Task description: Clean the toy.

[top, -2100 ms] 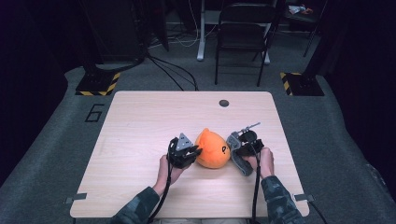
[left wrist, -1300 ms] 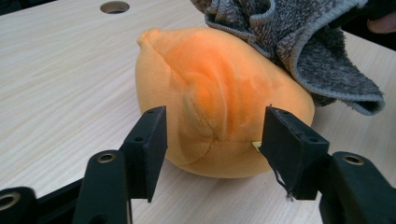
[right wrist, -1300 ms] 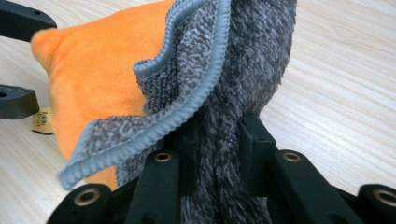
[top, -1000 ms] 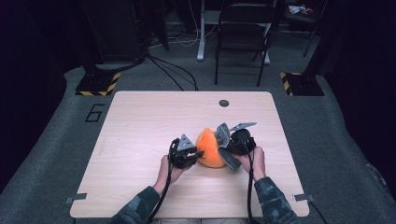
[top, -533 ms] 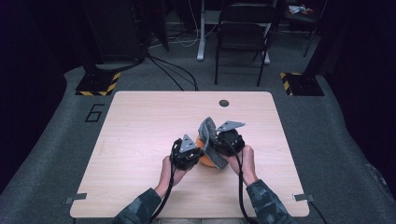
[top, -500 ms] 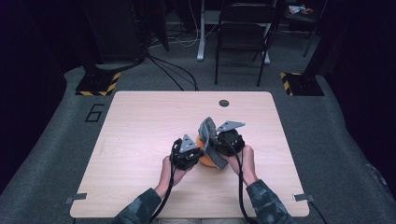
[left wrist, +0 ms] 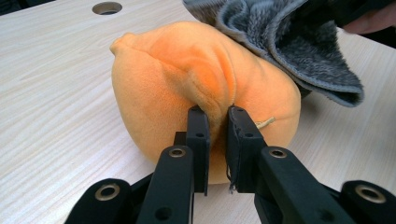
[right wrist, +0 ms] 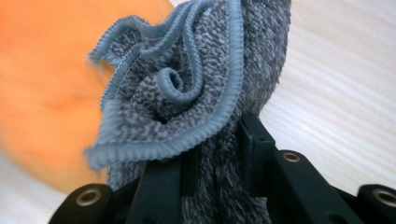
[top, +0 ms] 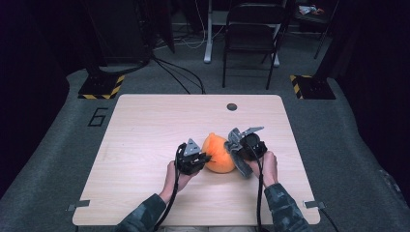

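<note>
Near edge of the table [top: 145, 193]: two forearms in camouflage sleeves [top: 145, 217] enter from the bottom of the high view, each hand carrying a gripper with a black cable trailing back; left hand [top: 175, 175] and right hand [top: 267, 166] rest low over the wood. Left gripper [left wrist: 217, 126]: jaws clenched on a pinched fold of the plush [left wrist: 196, 88], an orange, pear-shaped soft toy lying on the table; the fold rises between the two black pads, and a short tan thread sticks out of the toy just beside the right pad. Right gripper [right wrist: 212, 154]: jaws clamped on a bunched grey cloth [right wrist: 187, 93], whose ribbed blue-grey hem curls in a rosette above the jaws; the cloth lies against the plush's right side, seen as an orange blur behind it in the right gripper view. In the high view the plush [top: 218, 153] sits between the left gripper [top: 198, 158] and the right gripper [top: 237, 150], right of the table's centre, with the cloth [top: 237, 152] draped down its right flank; in the left gripper view the cloth [left wrist: 289, 46] overlaps the toy's upper far side. Farther off: a round cable hole [top: 232, 107] near the table's far edge; beyond it a folding chair [top: 251, 38] on grey floor; a painted "6" [top: 98, 117] on the floor left of the table; two yellow-and-black striped bases [top: 99, 87].
</note>
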`<state>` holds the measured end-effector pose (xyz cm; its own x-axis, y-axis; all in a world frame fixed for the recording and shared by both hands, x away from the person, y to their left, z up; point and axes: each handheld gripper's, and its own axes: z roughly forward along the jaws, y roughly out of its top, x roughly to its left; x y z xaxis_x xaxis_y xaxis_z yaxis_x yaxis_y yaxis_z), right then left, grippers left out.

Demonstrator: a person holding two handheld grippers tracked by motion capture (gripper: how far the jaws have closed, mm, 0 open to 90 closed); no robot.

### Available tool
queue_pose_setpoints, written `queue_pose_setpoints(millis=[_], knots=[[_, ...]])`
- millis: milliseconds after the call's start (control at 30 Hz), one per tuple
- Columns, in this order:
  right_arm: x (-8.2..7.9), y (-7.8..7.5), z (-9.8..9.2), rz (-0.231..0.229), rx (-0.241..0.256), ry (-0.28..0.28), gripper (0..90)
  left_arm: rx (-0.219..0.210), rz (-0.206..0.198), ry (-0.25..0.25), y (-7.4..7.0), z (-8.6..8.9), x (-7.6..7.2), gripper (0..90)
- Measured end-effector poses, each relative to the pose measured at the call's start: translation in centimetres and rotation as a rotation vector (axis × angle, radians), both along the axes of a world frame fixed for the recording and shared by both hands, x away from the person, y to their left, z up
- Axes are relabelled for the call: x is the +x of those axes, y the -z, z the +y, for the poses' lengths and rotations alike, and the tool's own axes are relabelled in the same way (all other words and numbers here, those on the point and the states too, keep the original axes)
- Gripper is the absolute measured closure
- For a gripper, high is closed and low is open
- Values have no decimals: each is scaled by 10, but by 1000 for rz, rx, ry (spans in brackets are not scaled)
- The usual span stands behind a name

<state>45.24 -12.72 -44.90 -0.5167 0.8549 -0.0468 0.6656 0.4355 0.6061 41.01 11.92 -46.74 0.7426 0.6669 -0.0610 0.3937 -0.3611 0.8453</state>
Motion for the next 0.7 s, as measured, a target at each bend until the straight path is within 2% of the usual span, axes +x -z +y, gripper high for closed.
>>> queue_pose_setpoints(millis=[67,100,167,300,333,367,400,433,467,500,533,633,667,700], knots=[[3,5,-4,13,-3,8,723,-8,3,-1,0,0,0,805],[7,13,-10,50,5,35,723,-4,3,3,0,0,0,805],[10,16,-15,69,5,41,722,-4,-6,2,0,0,0,805],[11,10,-20,57,23,52,723,-8,0,4,0,1,0,805],[10,4,-21,44,39,46,723,-9,0,3,0,1,0,805],[6,-11,-21,-3,84,41,723,-8,-1,5,0,1,0,805],[6,-11,-21,-3,84,41,723,-11,-8,0,0,0,-1,805],[0,-27,-16,-37,151,13,723,-8,-13,8,-1,-1,-2,805],[0,-27,-16,-37,151,13,723,-8,-13,8,-1,-1,-2,805],[-8,-41,-7,-82,191,-52,723,-6,-24,6,-1,-2,-3,805],[-12,-48,1,-96,211,-69,723,-3,-27,10,-1,-4,-4,805],[-21,-56,16,-120,218,-118,723,14,-38,24,-3,-5,-6,805],[-26,-56,31,-137,194,-156,722,10,-41,20,-2,-6,-6,805],[-27,-53,38,-136,166,-167,721,13,-36,22,-2,-6,-6,805]])
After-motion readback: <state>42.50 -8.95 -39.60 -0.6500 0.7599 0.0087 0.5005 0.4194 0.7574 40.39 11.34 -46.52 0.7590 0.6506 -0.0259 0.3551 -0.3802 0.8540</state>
